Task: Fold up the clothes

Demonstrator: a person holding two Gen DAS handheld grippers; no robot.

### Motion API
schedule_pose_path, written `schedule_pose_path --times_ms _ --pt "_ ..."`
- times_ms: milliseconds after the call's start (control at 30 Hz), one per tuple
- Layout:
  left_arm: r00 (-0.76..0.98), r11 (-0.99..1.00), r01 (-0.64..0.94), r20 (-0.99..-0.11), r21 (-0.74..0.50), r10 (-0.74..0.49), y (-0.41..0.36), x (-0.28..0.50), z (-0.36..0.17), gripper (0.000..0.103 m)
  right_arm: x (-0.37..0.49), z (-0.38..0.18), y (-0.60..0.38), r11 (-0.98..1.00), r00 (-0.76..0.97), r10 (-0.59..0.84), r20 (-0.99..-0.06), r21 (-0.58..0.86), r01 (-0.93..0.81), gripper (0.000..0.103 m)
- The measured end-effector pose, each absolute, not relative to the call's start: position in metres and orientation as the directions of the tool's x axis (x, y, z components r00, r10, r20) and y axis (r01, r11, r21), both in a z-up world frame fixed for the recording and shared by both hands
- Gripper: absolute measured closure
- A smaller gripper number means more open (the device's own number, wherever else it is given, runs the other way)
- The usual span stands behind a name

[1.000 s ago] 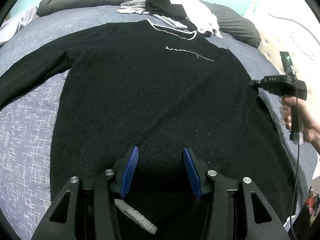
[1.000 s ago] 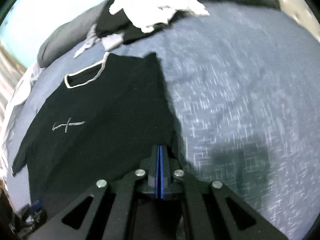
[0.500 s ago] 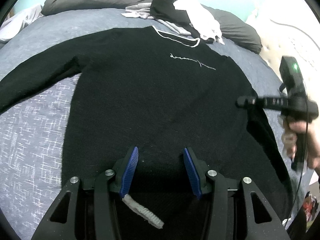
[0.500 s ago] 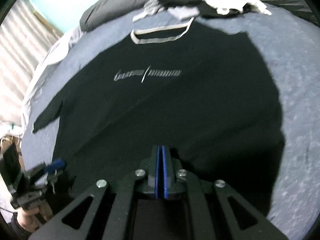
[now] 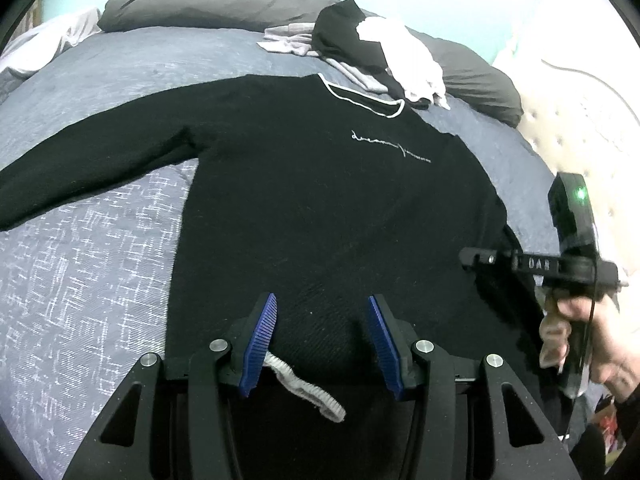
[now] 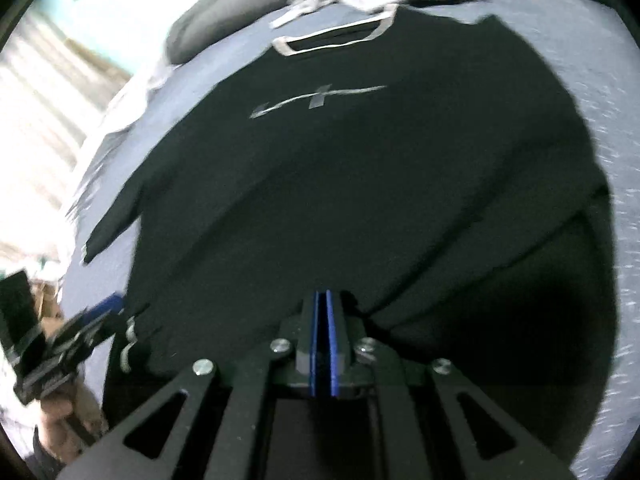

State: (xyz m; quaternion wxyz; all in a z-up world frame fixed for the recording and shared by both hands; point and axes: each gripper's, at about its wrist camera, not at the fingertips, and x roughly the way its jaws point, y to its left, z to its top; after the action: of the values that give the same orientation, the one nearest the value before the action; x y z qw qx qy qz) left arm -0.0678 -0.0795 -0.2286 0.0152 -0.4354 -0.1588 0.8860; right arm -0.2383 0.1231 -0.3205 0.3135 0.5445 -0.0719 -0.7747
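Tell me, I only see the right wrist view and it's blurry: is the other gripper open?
Observer: Yes, the left gripper is open, its blue pads wide apart over the sweater.
Operator: Is anything in it?
Observer: A white strip, ribbed, lies beside its left pad; nothing is pinched.
Operator: Does my gripper have a light?
Observer: Yes, a green light glows on the back of the right gripper.
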Motion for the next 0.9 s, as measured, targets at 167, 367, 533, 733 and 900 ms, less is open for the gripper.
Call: schedule_pose_path --times_ms 167,367,533,733,900 --pt "-0.625 -0.946 0.117 -0.762 -0.304 0.167 -0.085 -0.06 -0.226 0.052 -0.243 -0.302 0.148 -0.858 -0.378 -0.507 -0.775 0.407 0.314 0.098" --pt "-0.625 -0.944 0.116 -0.761 -0.309 0.172 -0.086 -0.054 -0.225 0.052 -0.245 -0.321 0.151 -0.865 -0.304 -0.487 -0.819 0.403 0.3 0.097" --pt "-0.63 -0.943 0.117 -0.757 -0.312 0.172 -0.088 -0.051 -0.223 0.052 -0.234 -0.313 0.15 -0.847 -0.328 -0.518 -0.79 0.421 0.324 0.098" --pt "-0.628 -0.942 0.124 -0.76 -0.311 0.168 -0.091 -0.052 -0.223 0.052 -0.264 -0.316 0.172 -0.889 -0.377 -0.455 -0.807 0.392 0.236 0.098" --pt "-0.626 -0.942 0.125 -0.762 -0.311 0.168 -0.092 -0.054 -0.224 0.052 -0.254 -0.332 0.14 -0.858 -0.287 -0.496 -0.82 0.412 0.305 0.097"
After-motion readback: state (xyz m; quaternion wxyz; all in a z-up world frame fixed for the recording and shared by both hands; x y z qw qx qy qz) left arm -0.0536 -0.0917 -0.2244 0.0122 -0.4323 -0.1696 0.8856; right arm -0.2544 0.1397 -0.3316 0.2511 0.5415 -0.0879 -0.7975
